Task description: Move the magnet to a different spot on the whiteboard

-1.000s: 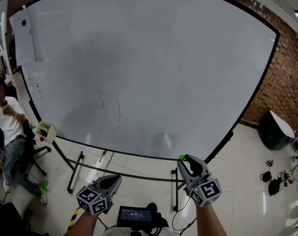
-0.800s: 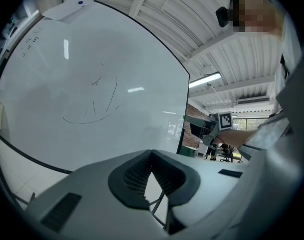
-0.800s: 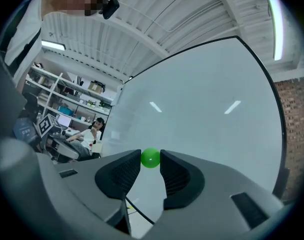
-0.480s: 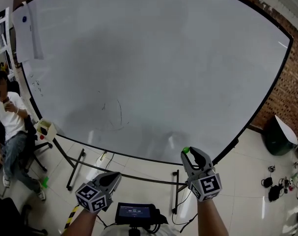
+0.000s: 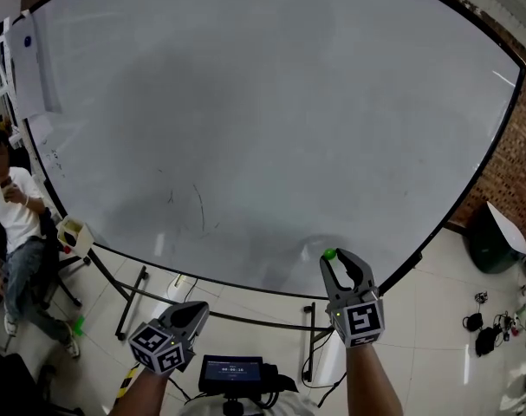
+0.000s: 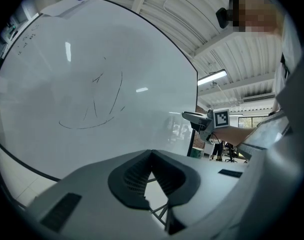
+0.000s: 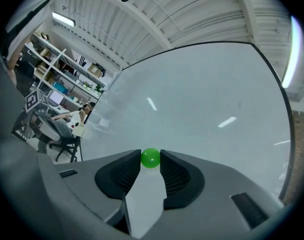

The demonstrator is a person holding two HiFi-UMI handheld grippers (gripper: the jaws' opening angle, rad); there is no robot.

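Two grippers: left gripper (image 5: 193,316) at 7 o'clock in the head view, right gripper (image 5: 342,263) at 5 o'clock, well apart.
Right fingers: pinching the magnet (image 7: 150,158) at the very tips, one pad on each side; rest of the gap behind it is empty.
Left fingers: pressed together at the tips (image 6: 152,154), nothing between them.
Magnet location: head view puts the magnet (image 5: 329,254) over the whiteboard (image 5: 263,111) near its lower rim, about 5 o'clock on the board face. Can't tell if it touches the board.
Magnet shape/axis: small green ball, round from both angles, so no long axis and no pointing direction readable.
Right gripper aim: fingers point up toward the whiteboard (image 7: 202,99), roughly 12 o'clock in the head view.
Head view only: pen scribble (image 5: 193,206) at 7 o'clock on the board, paper sheet (image 5: 24,63) at its 10 o'clock edge, small screen (image 5: 232,373) between the forearms, brick wall (image 5: 518,163) at 3 o'clock.
Right gripper view only: pad contact on the magnet; seated person (image 7: 66,115) at 9 o'clock.
Left gripper view only: right gripper (image 6: 192,116) seen side-on at 3 o'clock past the whiteboard (image 6: 66,84) edge, scribble (image 6: 91,104) close up. Magnet not made out there.
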